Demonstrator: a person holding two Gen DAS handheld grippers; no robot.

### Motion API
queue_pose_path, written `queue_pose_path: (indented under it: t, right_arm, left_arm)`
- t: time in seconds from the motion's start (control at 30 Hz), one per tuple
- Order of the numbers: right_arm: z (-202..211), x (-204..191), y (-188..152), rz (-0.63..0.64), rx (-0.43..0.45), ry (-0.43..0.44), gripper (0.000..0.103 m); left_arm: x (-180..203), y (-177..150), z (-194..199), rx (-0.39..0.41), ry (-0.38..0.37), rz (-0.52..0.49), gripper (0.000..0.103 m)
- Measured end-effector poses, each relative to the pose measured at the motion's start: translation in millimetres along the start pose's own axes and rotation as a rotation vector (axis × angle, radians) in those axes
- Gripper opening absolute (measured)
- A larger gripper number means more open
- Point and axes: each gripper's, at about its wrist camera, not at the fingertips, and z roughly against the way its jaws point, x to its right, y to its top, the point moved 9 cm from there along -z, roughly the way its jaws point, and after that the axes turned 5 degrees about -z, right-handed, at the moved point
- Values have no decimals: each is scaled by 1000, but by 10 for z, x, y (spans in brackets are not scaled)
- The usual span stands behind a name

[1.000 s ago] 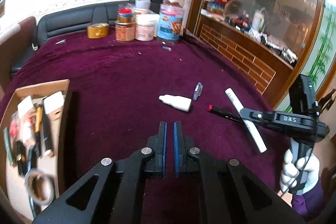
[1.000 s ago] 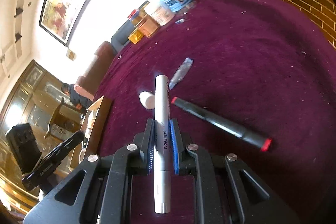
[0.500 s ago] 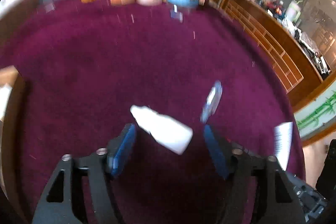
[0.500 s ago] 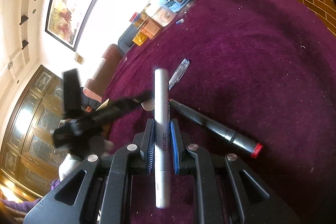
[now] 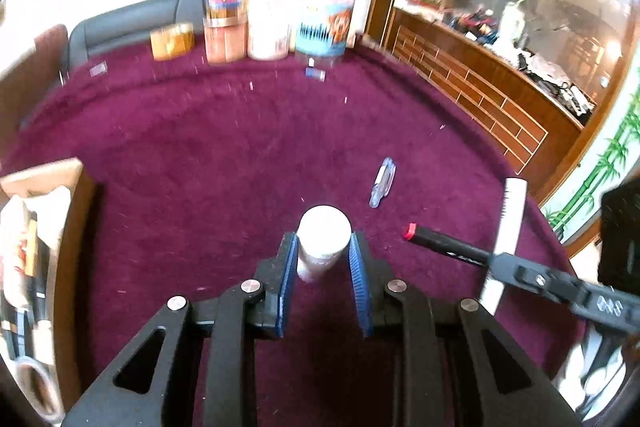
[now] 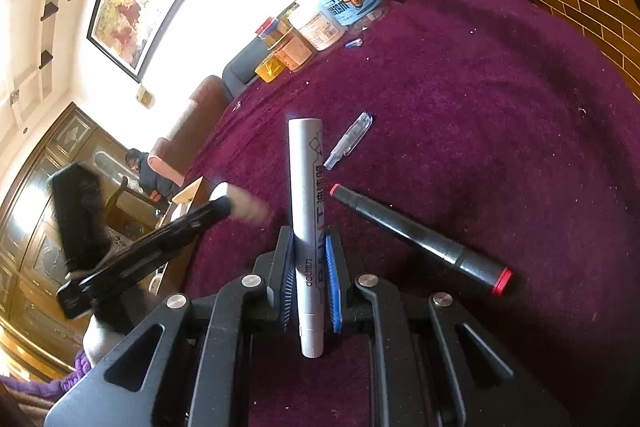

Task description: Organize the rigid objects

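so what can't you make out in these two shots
- Box, left wrist view: cut by the left edge; contents blurred.
- White bottle in the left gripper, jaws closing: only its base shows; right wrist view smears it.
- White pen in the right gripper: print too small.
- Jars: labels blurred.

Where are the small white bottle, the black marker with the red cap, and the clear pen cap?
white bottle [image 5: 324, 233], left wrist view, flat round end.
black marker [image 6: 416, 233], right wrist view, middle of barrel.
clear pen cap [image 6: 348, 139], right wrist view, mid-length.
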Motion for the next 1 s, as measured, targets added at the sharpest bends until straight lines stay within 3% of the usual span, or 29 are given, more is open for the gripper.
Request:
queue_pose_path:
  t: [0.2, 0.53, 0.73, 1.0]
  right_arm:
    - [-63, -304, -65, 53, -21, 14, 12]
    - [-297, -1168, -325, 223, -89, 64, 12]
    - [-551, -1863, -611, 328, -183, 164, 13]
    - [-1132, -2565, -1052, 399, -351, 271, 13]
  left_arm:
    - [-170, -46, 444, 78, 7, -2, 19]
    - [-879, -295, 1259, 194, 18, 150, 18]
    - [-1485, -555, 1810, 266, 98, 249, 17]
    - [-2319, -1093, 2097, 269, 221, 392, 15]
